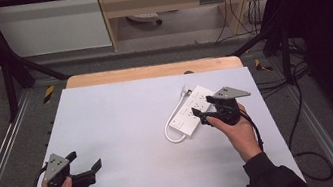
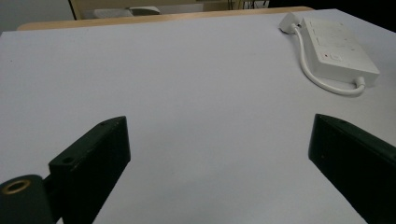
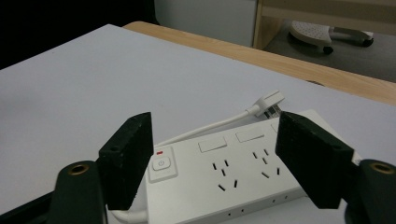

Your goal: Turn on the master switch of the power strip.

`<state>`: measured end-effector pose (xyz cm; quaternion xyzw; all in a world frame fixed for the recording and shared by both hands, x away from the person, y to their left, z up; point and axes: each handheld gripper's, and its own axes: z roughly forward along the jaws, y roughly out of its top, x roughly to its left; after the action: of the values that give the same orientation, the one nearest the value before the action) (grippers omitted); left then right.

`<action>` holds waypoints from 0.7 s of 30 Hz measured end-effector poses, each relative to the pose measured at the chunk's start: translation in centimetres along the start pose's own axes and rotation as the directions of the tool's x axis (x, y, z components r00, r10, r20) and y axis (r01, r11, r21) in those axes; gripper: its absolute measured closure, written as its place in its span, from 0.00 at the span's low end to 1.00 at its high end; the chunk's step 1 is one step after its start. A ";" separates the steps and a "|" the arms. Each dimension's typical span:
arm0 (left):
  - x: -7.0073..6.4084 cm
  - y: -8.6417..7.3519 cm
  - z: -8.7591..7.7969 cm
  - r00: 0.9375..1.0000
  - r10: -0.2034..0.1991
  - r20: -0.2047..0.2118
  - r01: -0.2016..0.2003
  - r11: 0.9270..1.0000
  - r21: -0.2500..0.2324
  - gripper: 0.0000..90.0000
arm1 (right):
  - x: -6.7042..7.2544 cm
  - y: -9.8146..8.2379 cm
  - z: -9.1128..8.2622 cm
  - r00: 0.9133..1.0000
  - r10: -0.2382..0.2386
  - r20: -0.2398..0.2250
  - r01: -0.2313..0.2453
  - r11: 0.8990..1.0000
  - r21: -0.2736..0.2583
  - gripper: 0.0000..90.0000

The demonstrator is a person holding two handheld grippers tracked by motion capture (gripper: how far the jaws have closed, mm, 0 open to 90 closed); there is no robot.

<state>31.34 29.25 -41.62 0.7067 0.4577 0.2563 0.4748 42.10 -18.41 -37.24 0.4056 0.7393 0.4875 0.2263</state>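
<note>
Power strip (image 1: 191, 111), white with its cord (image 1: 173, 132) looping beside it, is lying right of centre in the high view. Right gripper (image 1: 206, 109) is hovering over it, jaws spread astride the body without pressing. Left gripper (image 1: 86, 162) is resting at the lower left, jaws spread wide over bare table (image 1: 120, 131).
</note>
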 end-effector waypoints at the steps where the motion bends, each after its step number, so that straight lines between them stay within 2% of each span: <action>1: 0.0 0.0 0.0 1.000 -0.001 0.000 0.001 1.000 0.000 0.06 | 0.0 0.0 0.1 1.000 -0.002 -0.006 0.002 1.000 0.000 0.35; 8: -0.1 0.0 0.1 1.000 0.006 0.004 -0.006 1.000 0.004 0.06 | 0.4 -0.1 0.8 1.000 -0.011 -0.005 0.011 1.000 0.002 0.54; 21: 0.0 0.0 0.1 1.000 0.001 0.006 -0.001 1.000 0.005 0.06 | 1.4 -0.4 2.3 0.999 -0.037 -0.031 0.038 0.999 0.018 0.80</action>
<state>31.39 29.17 -41.66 0.7090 0.4563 0.2532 0.4743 42.82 -16.07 -38.45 0.3862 0.7547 0.4823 0.2204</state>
